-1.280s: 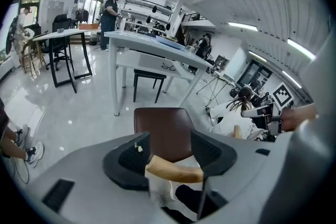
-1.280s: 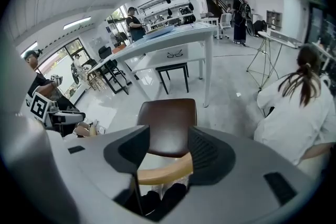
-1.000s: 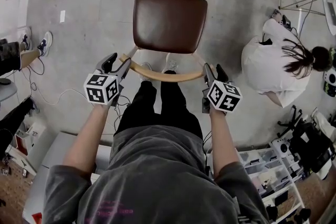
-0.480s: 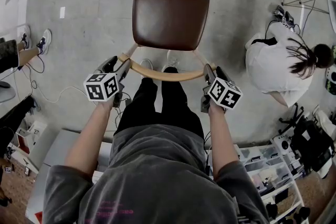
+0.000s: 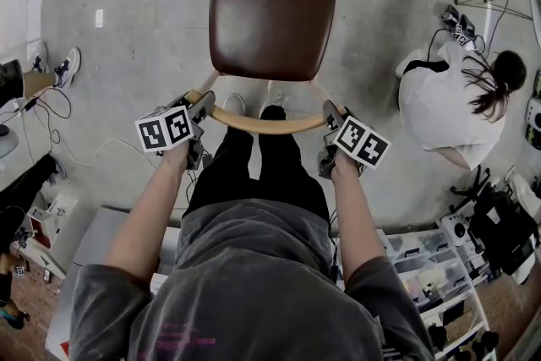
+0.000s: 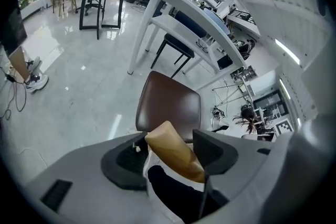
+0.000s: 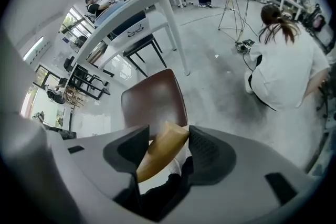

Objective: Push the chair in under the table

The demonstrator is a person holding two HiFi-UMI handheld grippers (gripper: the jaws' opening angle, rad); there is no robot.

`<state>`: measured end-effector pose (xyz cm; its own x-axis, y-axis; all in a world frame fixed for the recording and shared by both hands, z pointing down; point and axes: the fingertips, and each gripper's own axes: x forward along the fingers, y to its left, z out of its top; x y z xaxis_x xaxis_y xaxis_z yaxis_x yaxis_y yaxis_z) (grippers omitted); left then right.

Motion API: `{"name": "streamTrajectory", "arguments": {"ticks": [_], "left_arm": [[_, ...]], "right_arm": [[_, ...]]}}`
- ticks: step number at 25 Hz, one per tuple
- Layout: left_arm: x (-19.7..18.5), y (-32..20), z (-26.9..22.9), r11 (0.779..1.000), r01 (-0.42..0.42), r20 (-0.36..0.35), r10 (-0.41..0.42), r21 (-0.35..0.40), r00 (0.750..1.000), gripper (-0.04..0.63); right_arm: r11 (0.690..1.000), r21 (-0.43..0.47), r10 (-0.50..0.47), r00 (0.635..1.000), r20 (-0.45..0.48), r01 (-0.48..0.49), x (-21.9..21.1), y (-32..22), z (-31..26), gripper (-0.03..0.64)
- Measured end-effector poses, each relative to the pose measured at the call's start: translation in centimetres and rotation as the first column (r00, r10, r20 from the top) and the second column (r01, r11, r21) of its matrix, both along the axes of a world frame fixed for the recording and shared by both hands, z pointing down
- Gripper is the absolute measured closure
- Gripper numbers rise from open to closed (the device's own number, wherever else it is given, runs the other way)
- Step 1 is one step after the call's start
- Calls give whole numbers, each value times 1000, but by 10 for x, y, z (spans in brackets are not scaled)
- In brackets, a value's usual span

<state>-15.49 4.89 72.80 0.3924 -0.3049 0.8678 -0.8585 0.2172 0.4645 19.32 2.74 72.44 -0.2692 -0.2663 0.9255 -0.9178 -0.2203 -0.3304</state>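
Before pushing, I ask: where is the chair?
Head view, centre: the brown-seated chair stands just ahead of the wearer's shoes, left of a crouching person.

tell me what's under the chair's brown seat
From above, the brown seat covers everything beneath it: no chair legs show, only grey floor around it. Two wooden struts emerge at its near edge, joining the curved backrest.

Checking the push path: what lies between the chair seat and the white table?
Bare floor, in the left gripper view; a dark stool stands under the white table.
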Motion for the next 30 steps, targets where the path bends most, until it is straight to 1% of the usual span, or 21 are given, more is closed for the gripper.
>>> {"name": "streamTrajectory", "arguments": {"ticks": [4, 7, 9, 13, 19, 23, 30], "left_arm": [[9, -3, 2, 999, 30, -33, -30, -16, 999, 331], [9, -3, 6, 997, 62, -41, -63, -47, 997, 330], [11, -3, 9, 994, 83, -52, -87, -75, 995, 328], [11, -2, 16, 985, 117, -63, -126, -129, 990, 324], [11, -3, 26, 972, 134, -57, -148, -195, 987, 321], [11, 0, 31, 960, 151, -77, -174, -236, 982, 311], [12, -1, 41, 942, 198, -74, -226, -272, 971, 310]], "right_arm": [[1000, -25, 14, 1000, 14, -13, -3, -2, 8, 399], [998, -62, 35, 999, 38, -33, -7, -1, 18, 400], [996, -84, 38, 999, 35, -35, -7, -1, 23, 399], [994, -105, 46, 999, 24, -44, -6, -2, 28, 399], [986, -165, 41, 999, 31, -35, -8, -2, 38, 397], [980, -197, 39, 998, 41, -30, -9, 1, 44, 391], [974, -221, 63, 996, 55, -50, -9, 0, 55, 390]]}}
